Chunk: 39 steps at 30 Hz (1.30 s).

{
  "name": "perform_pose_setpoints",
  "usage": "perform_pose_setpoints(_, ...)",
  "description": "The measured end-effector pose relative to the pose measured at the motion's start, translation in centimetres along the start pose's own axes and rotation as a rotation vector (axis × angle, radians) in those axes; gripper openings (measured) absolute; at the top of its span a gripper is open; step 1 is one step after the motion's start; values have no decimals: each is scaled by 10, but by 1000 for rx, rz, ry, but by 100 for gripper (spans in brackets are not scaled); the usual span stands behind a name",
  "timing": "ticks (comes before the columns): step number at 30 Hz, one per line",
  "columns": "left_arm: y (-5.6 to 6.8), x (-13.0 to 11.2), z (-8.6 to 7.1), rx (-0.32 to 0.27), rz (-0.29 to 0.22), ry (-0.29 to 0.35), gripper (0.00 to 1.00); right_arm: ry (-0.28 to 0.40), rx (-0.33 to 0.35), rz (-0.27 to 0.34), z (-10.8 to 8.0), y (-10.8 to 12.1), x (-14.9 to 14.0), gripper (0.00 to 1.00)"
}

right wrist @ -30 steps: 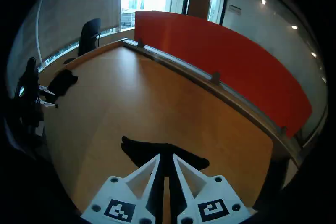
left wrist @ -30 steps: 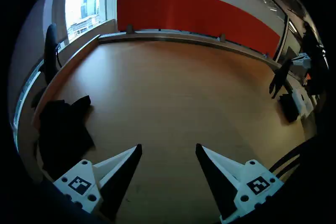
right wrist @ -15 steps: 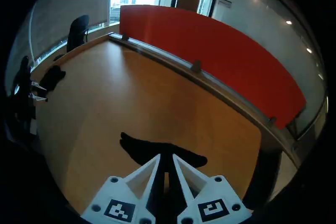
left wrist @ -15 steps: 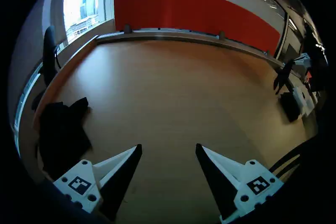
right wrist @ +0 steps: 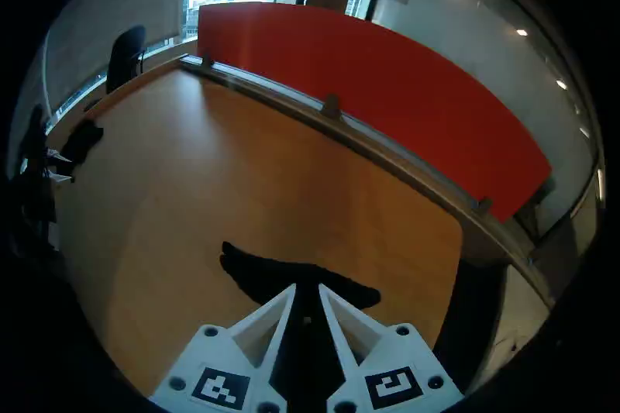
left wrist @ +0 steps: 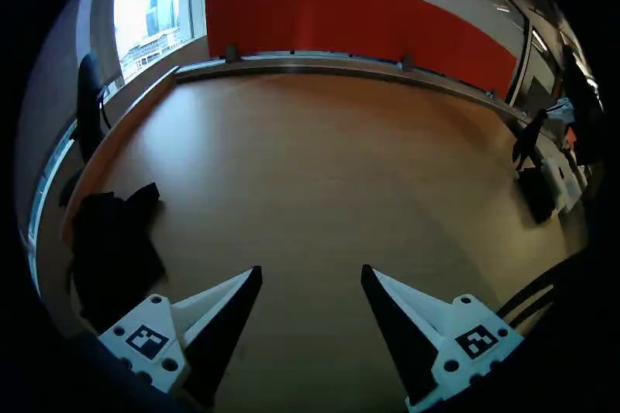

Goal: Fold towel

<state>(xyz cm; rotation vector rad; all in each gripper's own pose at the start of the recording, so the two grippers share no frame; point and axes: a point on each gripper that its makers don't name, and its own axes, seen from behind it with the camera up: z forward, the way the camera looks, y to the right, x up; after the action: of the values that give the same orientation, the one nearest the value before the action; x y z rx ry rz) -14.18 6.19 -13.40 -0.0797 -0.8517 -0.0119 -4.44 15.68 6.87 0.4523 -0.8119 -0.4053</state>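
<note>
over the broad wooden worktop (left wrist: 325, 165), the dark towel (right wrist: 248, 273), soft, light and likely to droop, was clamped at its near edge in the right gripper (right wrist: 306, 289), while the left gripper (left wrist: 310, 270) stood apart, free to take a corner.

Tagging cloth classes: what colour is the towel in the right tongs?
Plain black towel; clearest in the right gripper view, against the wooden table.
</note>
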Motion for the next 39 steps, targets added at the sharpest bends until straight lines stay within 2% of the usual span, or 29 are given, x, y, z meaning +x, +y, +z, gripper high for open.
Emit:
perform_pose_setpoints(11,4,-1,1,6,2,-5,95,-28,-21,21,-4,20,-19,5)
perform_pose_setpoints(24,9,3,2,1,16,-5,95,-44,-26,39,-12,22,-38,5)
perform_pose_setpoints(30,8,5,1,0,18,-1,95,-74,-39,52,-23,26,-62,5)
perform_pose_setpoints(39,3,7,-3,3,19,2,95,-146,-61,89,-42,34,-117,5)
